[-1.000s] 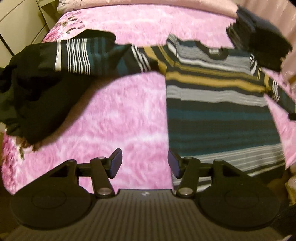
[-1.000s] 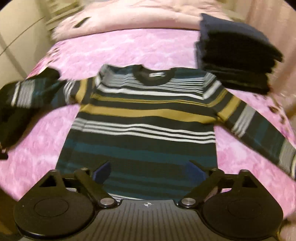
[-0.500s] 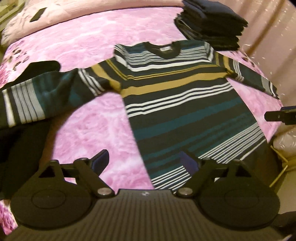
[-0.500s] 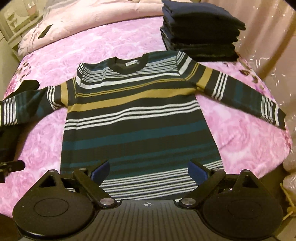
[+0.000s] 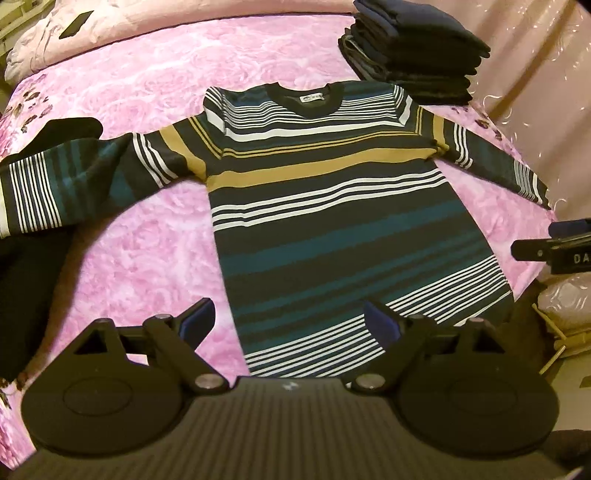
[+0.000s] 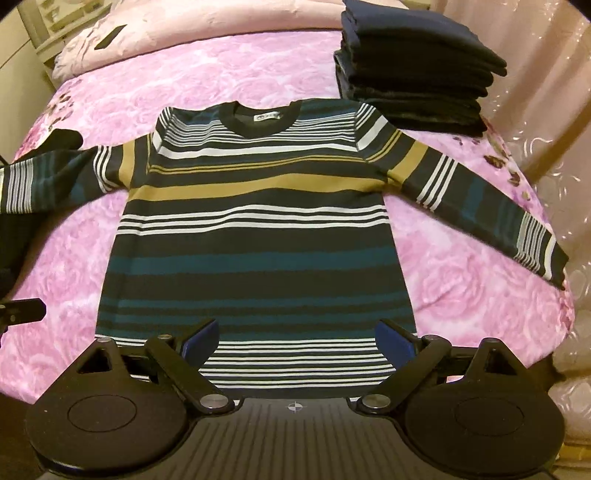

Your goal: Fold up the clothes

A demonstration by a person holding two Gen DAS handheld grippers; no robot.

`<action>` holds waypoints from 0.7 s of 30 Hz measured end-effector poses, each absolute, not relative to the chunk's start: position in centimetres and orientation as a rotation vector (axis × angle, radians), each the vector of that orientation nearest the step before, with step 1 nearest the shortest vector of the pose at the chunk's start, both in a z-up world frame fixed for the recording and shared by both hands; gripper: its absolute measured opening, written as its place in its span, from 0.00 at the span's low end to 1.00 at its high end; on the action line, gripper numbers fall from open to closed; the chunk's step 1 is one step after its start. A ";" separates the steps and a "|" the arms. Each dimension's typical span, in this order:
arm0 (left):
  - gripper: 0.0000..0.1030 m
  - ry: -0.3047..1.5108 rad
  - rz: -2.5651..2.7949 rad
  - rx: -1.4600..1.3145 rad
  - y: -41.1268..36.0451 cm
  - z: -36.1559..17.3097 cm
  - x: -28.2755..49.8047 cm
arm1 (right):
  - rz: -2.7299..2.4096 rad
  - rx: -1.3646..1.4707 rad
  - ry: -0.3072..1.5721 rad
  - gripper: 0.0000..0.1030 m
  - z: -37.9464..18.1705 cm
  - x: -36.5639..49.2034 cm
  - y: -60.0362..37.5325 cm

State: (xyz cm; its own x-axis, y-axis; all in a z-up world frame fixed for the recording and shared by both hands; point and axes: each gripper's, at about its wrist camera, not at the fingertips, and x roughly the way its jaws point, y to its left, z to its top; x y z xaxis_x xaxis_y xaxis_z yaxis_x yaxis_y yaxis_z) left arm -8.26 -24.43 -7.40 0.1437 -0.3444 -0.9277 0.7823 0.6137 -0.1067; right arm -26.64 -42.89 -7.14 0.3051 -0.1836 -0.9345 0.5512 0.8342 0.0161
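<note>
A: What are the claws doing?

B: The left claw (image 5: 288, 323) has its jaws spread wide with nothing between them, hovering over the lower left part of the striped sweater (image 5: 332, 206). The right claw (image 6: 297, 338) is just as wide apart and also empty, hanging above the sweater's hem.

A: Are they touching the fabric?

B: Hard to say from these angles; both look to be above it rather than on it.

A: And where is the sweater?

B: Spread flat, front up, on the pink floral bedspread (image 6: 229, 74), neckline away from the claws, both sleeves stretched out sideways. Its left sleeve (image 5: 74, 181) lies over a dark garment (image 5: 26, 280) at the bed's edge; the right sleeve (image 6: 480, 206) runs toward the other edge.

A: Anything else nearby?

B: A stack of folded dark clothes (image 6: 413, 74) sits just beyond the sweater's right shoulder. A dark flat object, perhaps a phone (image 6: 110, 37), rests on the pale pink quilt (image 6: 221, 18) at the far end.
</note>
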 end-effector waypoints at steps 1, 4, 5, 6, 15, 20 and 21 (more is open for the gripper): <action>0.83 1.162 -0.853 0.460 -24.5 -7.4 -8.5 | -0.496 0.365 1.170 0.91 -7.2 -26.7 -42.8; 0.83 1.160 -0.849 0.469 -24.9 -7.4 -9.3 | -0.485 0.368 1.175 0.91 -7.4 -27.3 -42.7; 0.83 1.160 -0.848 0.472 -25.0 -7.4 -9.6 | -0.484 0.372 1.178 0.91 -7.5 -27.4 -42.7; 0.84 1.159 -0.847 0.475 -25.1 -7.4 -9.9 | -0.484 0.376 1.182 0.91 -7.7 -27.6 -42.6; 0.84 1.154 -0.855 0.498 -25.9 -7.5 -11.5 | -0.492 0.388 1.196 0.91 -8.0 -28.5 -42.4; 0.84 1.160 -0.857 0.504 -25.9 -7.6 -11.8 | -0.492 0.395 1.200 0.91 -8.2 -28.5 -42.3; 0.84 1.160 -0.857 0.505 -25.9 -7.6 -11.8 | -0.491 0.396 1.201 0.91 -8.2 -28.5 -42.3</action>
